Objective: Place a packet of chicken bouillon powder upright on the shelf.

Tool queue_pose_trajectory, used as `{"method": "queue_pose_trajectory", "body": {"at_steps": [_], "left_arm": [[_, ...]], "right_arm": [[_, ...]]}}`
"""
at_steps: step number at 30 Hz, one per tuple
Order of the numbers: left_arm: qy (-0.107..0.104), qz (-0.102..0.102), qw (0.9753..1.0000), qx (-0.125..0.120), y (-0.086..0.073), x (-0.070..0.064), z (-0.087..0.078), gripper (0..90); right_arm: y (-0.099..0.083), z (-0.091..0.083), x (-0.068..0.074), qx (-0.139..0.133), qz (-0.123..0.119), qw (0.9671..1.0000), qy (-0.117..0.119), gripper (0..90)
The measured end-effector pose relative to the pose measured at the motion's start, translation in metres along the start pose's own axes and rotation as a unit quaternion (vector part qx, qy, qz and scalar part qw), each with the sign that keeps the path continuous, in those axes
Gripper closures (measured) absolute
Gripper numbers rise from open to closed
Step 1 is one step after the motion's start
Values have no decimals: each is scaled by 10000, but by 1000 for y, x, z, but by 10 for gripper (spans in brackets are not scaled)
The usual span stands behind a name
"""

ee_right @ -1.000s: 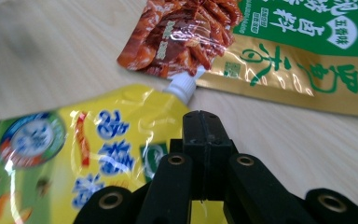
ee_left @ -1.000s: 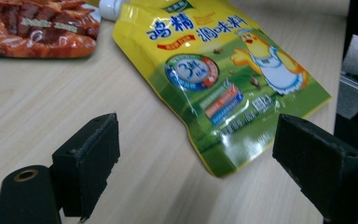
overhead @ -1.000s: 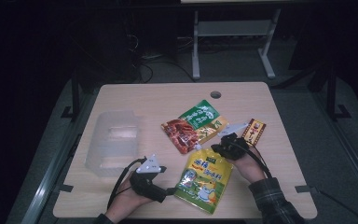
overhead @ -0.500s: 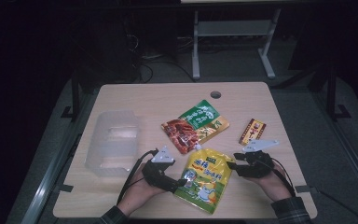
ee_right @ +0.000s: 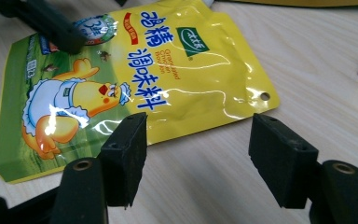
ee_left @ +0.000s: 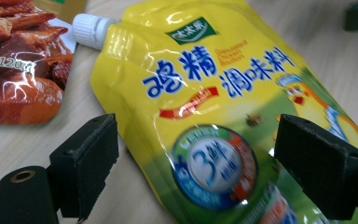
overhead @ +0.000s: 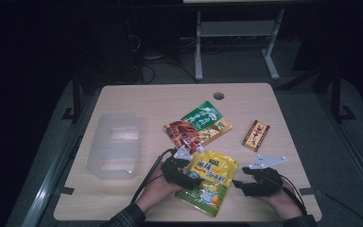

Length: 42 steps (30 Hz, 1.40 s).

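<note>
The yellow pouch (overhead: 210,180) lies flat near the table's (overhead: 137,97) front edge, cap toward the red pack (overhead: 183,133). The left gripper (overhead: 185,176) reaches in low from the front, jaws wide apart straddling the pouch's left side, holding nothing. The right gripper (overhead: 240,184) lies just right of the pouch, jaws spread, empty.

Bare table (overhead: 151,94) lies open along the far edge and at the near right corner. The yellow pouch (overhead: 210,179) fills the gap between the left gripper (overhead: 191,182) and the right gripper (overhead: 236,183), both with jaws spread. Just beyond it a red snack bag (overhead: 184,135) and green packet (overhead: 207,118) crowd the middle; a clear tub (overhead: 113,144) blocks the left side, a small box (overhead: 256,135) the right.
</note>
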<state>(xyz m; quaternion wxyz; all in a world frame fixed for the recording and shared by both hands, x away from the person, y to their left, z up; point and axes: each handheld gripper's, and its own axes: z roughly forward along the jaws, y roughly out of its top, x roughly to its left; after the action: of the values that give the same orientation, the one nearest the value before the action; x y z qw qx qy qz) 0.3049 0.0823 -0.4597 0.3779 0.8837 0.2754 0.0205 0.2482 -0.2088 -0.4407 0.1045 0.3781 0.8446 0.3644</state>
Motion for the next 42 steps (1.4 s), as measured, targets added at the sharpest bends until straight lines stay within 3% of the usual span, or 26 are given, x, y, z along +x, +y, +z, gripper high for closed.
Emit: {"method": "queue_pose_trajectory", "body": {"at_steps": [1,8,12,16,19,21,27,31,39,42], "left_arm": [[6,36,10000,61,1,2,1,131],[-115,-213,9996,132,2,4,10,121],[-94,-174,9997,172,3,4,10,123],[-62,-183,9997,166,3,4,10,127],[-46,-174,9997,175,3,4,10,141],[-37,-195,9997,161,3,3,10,147],[-62,-231,9996,165,4,3,9,203],[-91,-235,9996,155,4,5,8,297],[-253,-693,9973,-56,3,11,9,576],[-324,-748,9966,-85,3,15,9,665]], "right_arm": [[0,1,0,8,-1,10000,23,364],[-1,6,2,98,-38,9998,166,371],[-2,13,5,285,-132,9989,361,492],[0,19,9,381,-174,9977,533,743],[1,24,13,448,-261,9969,599,858],[2,29,15,494,-329,9965,597,897],[3,34,17,571,-416,9954,641,900],[3,35,18,590,-422,9953,644,900],[4,36,21,585,-502,9944,724,900],[4,37,21,585,-520,9942,738,900]]}}
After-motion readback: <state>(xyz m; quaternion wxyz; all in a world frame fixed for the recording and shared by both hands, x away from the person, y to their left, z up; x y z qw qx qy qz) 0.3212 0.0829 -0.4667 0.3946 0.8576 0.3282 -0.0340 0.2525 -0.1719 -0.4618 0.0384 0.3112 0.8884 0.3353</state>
